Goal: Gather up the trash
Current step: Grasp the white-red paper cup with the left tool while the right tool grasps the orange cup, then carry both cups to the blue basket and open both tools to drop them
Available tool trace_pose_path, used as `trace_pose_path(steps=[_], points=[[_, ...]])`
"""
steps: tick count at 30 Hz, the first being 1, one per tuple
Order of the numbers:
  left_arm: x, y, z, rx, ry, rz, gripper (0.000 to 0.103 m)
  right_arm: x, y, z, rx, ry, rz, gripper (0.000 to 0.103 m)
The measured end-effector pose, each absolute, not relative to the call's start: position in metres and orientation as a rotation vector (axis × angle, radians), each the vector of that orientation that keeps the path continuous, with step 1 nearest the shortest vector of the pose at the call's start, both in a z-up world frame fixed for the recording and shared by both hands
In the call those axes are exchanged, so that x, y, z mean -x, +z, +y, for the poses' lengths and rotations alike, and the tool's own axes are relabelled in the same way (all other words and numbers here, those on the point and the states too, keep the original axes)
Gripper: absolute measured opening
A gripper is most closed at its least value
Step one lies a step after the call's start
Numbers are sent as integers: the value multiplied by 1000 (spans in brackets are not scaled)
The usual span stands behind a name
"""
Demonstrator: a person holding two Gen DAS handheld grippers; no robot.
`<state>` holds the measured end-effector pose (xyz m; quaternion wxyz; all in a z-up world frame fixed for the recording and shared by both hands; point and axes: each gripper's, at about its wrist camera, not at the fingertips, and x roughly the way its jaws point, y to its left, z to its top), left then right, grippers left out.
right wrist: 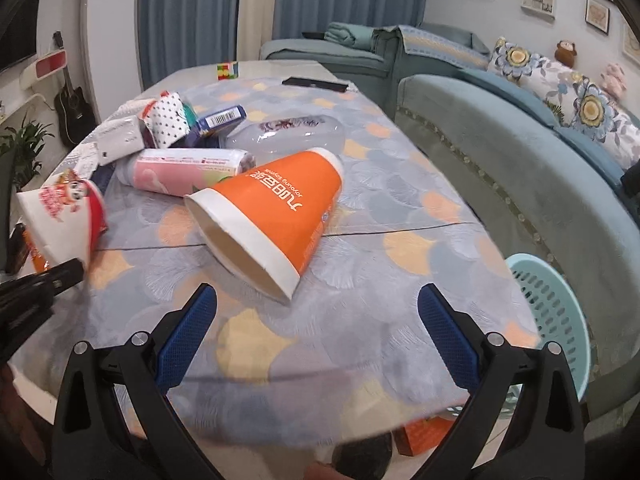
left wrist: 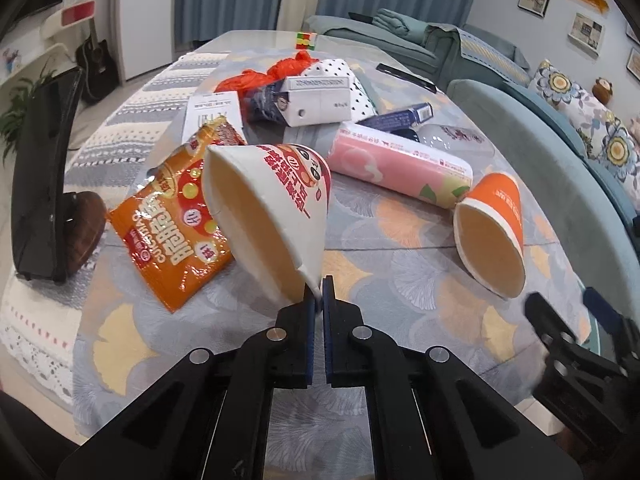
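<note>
L gripper (left wrist: 320, 288): pads pressed together on the near rim of the red-and-white paper cup (left wrist: 268, 212), pinching the lip flat; cup tilted, mouth toward the camera, its far side over the orange snack packet (left wrist: 172, 220). R gripper (right wrist: 316, 320): jaws spread wide, nothing between them, poised just short of the orange paper cup (right wrist: 272, 220), which lies on its side w/ mouth facing near-left. Farther out on the tablecloth (right wrist: 360, 300): pink roll (right wrist: 180, 168) touching the orange cup's far side, clear plastic lid (right wrist: 288, 136), blue box (right wrist: 222, 118), more wrappers at far left. Light-blue basket (right wrist: 560, 312) sits off the table's near-right edge, below table level; prob. the trash bin. Step in hand, by judgement: first cup secured, second cup being approached. Next move calls for R jaws to straddle the orange cup's rim or wall, close w/o crushing, then carry both cups right to the basket. Risk: thin rim grip on L may slip.
</note>
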<state>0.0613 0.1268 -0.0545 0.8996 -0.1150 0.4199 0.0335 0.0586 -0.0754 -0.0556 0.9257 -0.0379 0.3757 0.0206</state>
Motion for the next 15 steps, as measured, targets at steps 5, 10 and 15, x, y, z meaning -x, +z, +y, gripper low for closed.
trace_pose_path(steps=[5,10,15], points=[[-60,-48,136,265,74,852,1,-86,-76,-63,89,57,834,79],[-61,-46,142,279,77,850,1,-102,-86,-53,85,75,849,43],[-61,-45,143,274,77,845,1,-101,-84,-57,62,64,823,15]])
